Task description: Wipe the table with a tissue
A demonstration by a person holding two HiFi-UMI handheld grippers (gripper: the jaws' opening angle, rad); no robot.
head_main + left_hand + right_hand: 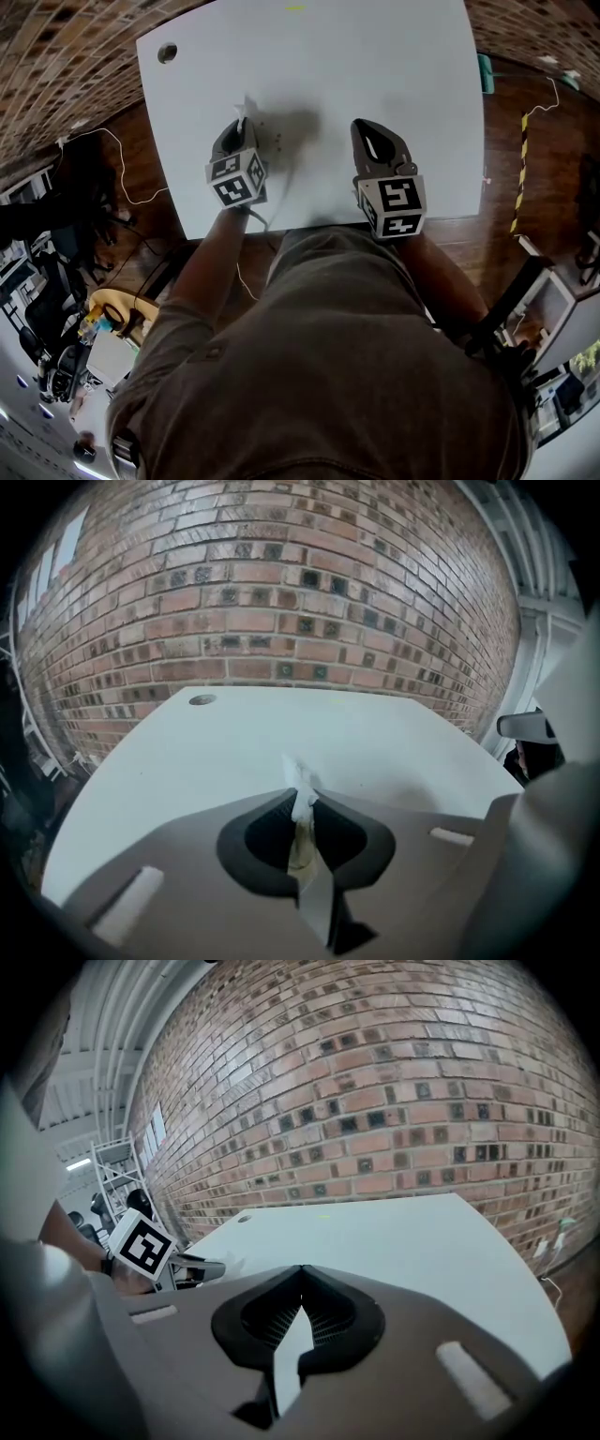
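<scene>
A white table (375,56) fills the upper part of the head view. My left gripper (242,120) is over its near left part, shut on a small white tissue (302,782) that pokes up from between the jaw tips. In the head view the tissue (247,105) shows as a small white tuft just past the jaws. My right gripper (362,126) hovers over the near middle of the table, shut with nothing in it; its tips (302,1269) meet. The left gripper (217,1267) and its marker cube show at the left of the right gripper view.
A round cable hole (167,52) sits at the table's far left corner. A brick wall (281,602) stands behind the table. A wooden floor with cables (122,159) lies to the left, yellow-black tape (521,178) to the right. The person's body covers the near table edge.
</scene>
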